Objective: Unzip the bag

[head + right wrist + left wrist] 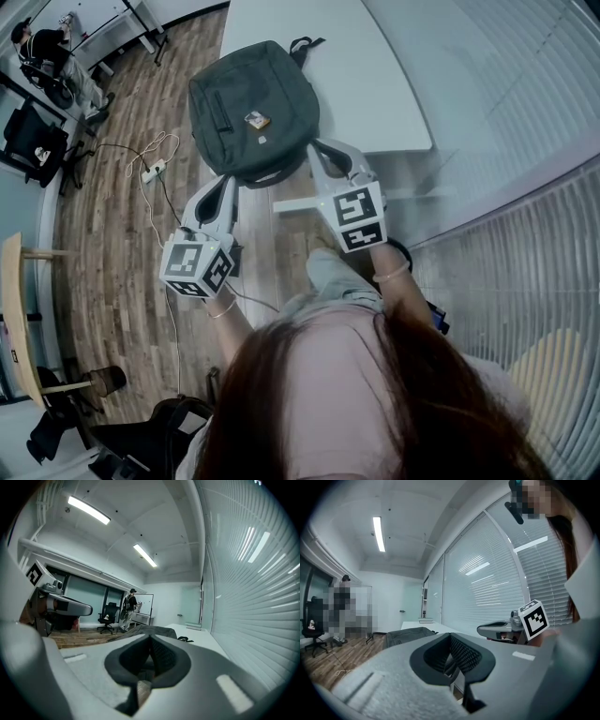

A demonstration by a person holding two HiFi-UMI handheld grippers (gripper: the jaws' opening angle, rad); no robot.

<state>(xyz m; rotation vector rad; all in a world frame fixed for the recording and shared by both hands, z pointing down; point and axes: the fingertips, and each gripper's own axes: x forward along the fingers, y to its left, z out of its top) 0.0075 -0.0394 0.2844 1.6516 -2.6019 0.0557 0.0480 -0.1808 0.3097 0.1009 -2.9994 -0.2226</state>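
A dark green backpack (253, 103) lies flat on the white table (375, 75), its lower end hanging over the near edge. It shows low ahead in the left gripper view (405, 634) and in the right gripper view (154, 630). My left gripper (225, 183) hovers just below the bag's lower left corner; its jaws (451, 637) are shut with nothing between them. My right gripper (321, 150) is level with the bag's lower right corner, beside the table edge. Its jaws (150, 638) meet at the tip, holding nothing. Neither gripper touches the bag.
A power strip with cables (150, 172) lies on the wooden floor to the left. Office chairs (33, 141) and a person (47, 47) are at the far left. Window blinds (525, 141) run along the right. A white table bar (300, 203) crosses under the bag.
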